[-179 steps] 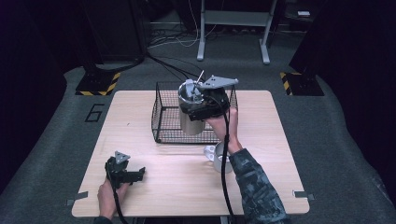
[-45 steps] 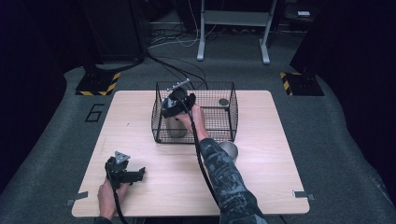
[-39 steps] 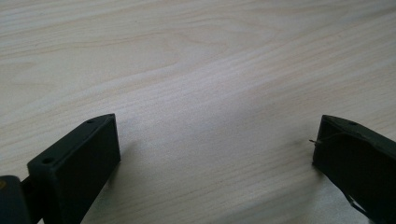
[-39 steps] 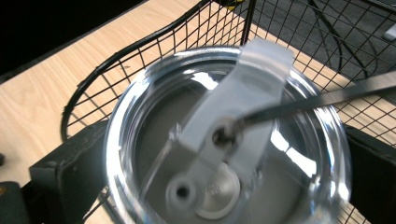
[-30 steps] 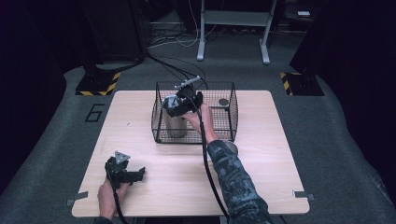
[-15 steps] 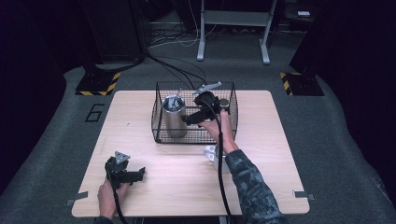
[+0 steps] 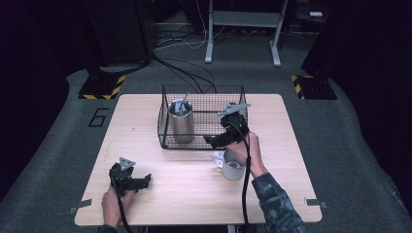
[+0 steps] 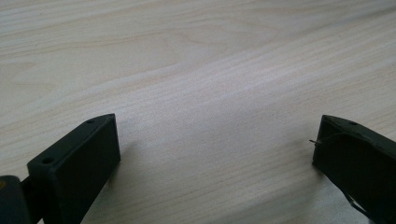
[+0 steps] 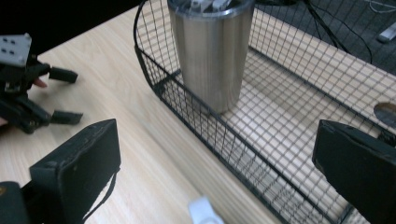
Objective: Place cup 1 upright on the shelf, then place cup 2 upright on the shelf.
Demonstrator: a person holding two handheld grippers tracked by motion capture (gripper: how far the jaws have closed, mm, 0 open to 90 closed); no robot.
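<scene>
The steel tumbler (image 7: 180,120) stands upright in the left end of the wire basket (image 7: 167,131), with some small items poking from its mouth that I cannot identify. Half a second ago my right gripper (image 7: 213,141) was inside the basket beside the tumbler; it has since drawn back over the basket's near wall with its jaws spread wide and nothing between them. I judge that the tumbler has been released and its placement is done. In the right gripper view the tumbler (image 9: 212,51) sits clear of the mesh walls on the basket floor, and a small dark round object (image 9: 386,113) lies at the far end. Just outside the basket, near my right hand, a white mug (image 7: 232,166) rests on the table (image 7: 194,194); it is probably next. My left gripper (image 7: 141,181) lies on the table near the front-left corner, jaws wide and empty.
</scene>
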